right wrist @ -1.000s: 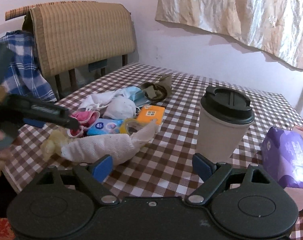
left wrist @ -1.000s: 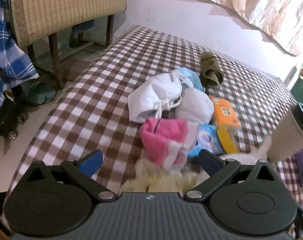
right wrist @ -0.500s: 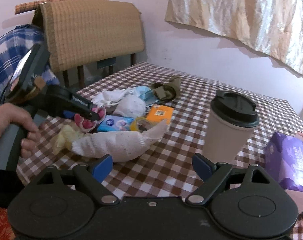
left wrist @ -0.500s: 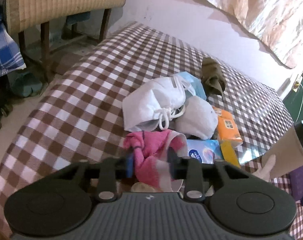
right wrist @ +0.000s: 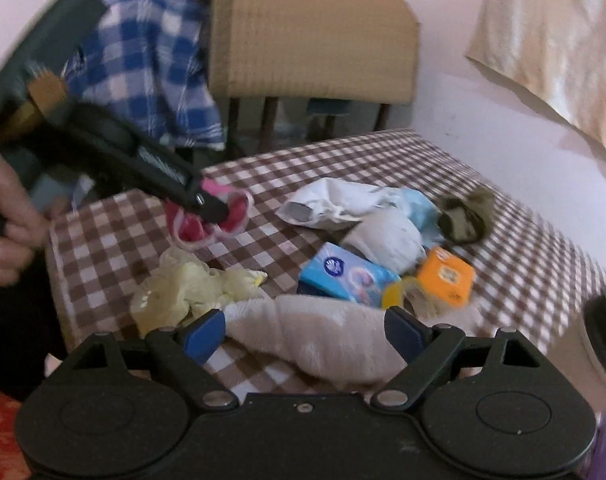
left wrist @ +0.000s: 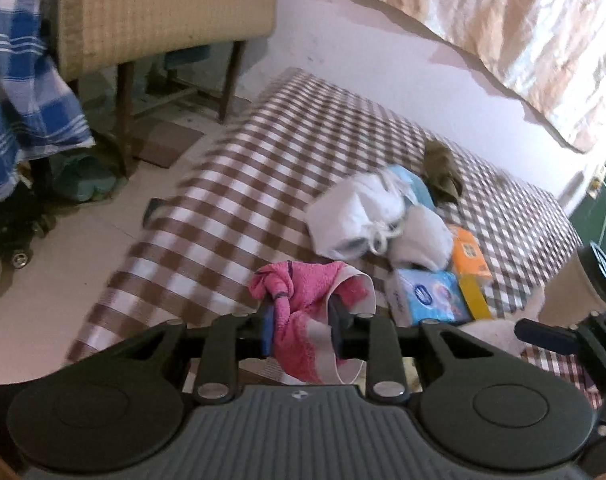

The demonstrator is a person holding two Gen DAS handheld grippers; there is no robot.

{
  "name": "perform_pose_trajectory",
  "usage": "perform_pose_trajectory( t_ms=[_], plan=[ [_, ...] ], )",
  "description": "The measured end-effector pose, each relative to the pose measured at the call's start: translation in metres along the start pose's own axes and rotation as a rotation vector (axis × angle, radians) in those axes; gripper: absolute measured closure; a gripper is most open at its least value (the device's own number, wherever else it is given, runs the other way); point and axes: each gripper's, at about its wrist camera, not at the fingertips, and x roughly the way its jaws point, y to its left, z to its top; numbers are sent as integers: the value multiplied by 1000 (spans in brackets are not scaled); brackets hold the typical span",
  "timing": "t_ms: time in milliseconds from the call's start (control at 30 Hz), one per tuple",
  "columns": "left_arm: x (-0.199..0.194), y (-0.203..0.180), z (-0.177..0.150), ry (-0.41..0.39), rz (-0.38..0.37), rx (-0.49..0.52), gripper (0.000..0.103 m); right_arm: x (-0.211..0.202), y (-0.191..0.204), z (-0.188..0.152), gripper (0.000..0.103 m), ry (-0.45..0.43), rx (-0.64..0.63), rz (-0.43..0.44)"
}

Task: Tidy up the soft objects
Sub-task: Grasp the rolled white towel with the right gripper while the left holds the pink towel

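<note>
My left gripper [left wrist: 303,326] has its jaws closing tight on a pink cloth [left wrist: 303,292], which hangs bunched between the pads just above the checked table [left wrist: 223,216]. The right wrist view shows that same left gripper [right wrist: 215,210] holding the pink cloth [right wrist: 191,230] near the table's left corner, with a hand on its grip. My right gripper [right wrist: 303,332] is open, and a rolled white towel [right wrist: 327,344] lies between its blue fingertips [right wrist: 205,334]; the pads are apart from it. A crumpled yellow glove [right wrist: 183,288] lies beside the towel.
White masks [right wrist: 335,202], a blue tissue pack [right wrist: 343,276], an orange pack [right wrist: 445,276] and an olive sock [right wrist: 463,216] lie mid-table. A lidded paper cup [left wrist: 575,292] stands at the right. A chair [right wrist: 303,40] with a blue checked shirt [right wrist: 151,68] stands behind the table's left edge.
The left gripper went from wide open to shut on the pink cloth and lifted it off the pile. The right gripper rolled and moved left and down over the white towel.
</note>
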Motion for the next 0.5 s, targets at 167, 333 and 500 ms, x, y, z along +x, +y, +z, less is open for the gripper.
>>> perform_pose_trajectory(
  t_ms=[167,333,500],
  plan=[
    [-5,8,5,-16,6,-5,75,29,1,3,2,71,-106,22],
    [-6,5,-1,-6,-9,27,74,42,3,-6,2,112,-243,-28],
    [-3,2,-8,6,-39,27,74,38,-44,-13,29,123,90,-1]
  ],
)
